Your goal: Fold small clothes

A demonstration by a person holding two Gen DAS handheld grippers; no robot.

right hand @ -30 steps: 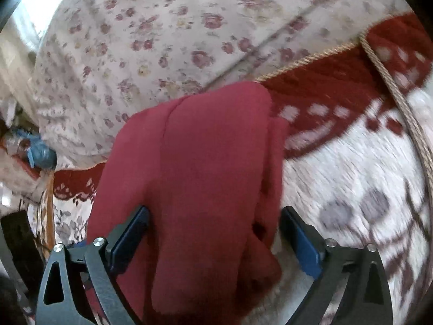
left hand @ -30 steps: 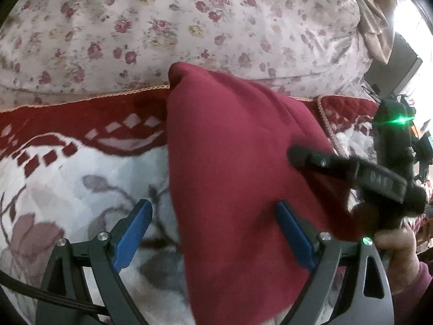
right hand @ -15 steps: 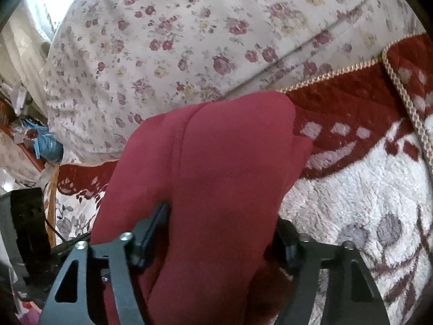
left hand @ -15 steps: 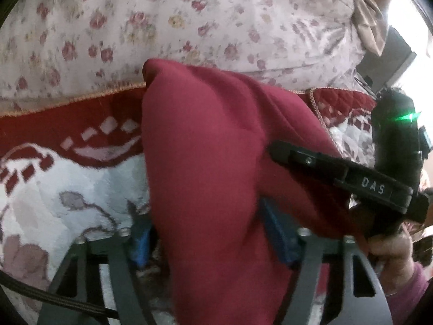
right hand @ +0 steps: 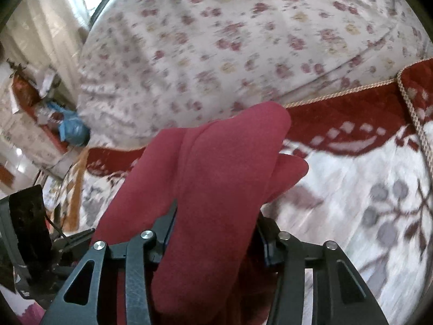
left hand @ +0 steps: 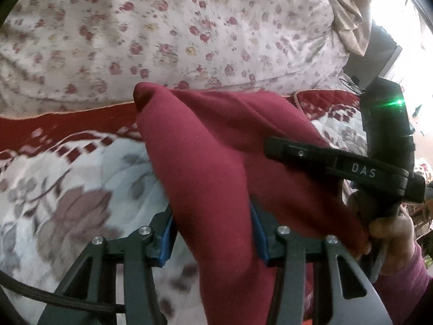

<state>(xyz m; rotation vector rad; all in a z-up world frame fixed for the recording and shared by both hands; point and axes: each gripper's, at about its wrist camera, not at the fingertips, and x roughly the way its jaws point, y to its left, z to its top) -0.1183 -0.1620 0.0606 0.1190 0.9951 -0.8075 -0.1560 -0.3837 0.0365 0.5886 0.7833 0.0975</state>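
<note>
A dark red garment (left hand: 205, 162) is bunched and lifted off the bed. My left gripper (left hand: 213, 233) is shut on its near edge, with the blue pads (left hand: 165, 239) pressed against the cloth. My right gripper (right hand: 213, 233) is shut on the same red garment (right hand: 216, 168), which drapes over its fingers and hides the pads. In the left wrist view the right gripper's black body with a green light (left hand: 384, 140) sits at the right, close beside the garment, held by a hand (left hand: 389, 230).
A white blanket with grey and brown flowers and a red border (left hand: 70, 189) covers the bed under the garment; it also shows in the right wrist view (right hand: 365, 195). A floral-print duvet (left hand: 167, 35) is piled behind. Room clutter (right hand: 40, 113) lies at the far left.
Both grippers went from wide open around the garment to shut on it. The garment has been gathered and raised off the blanket.
</note>
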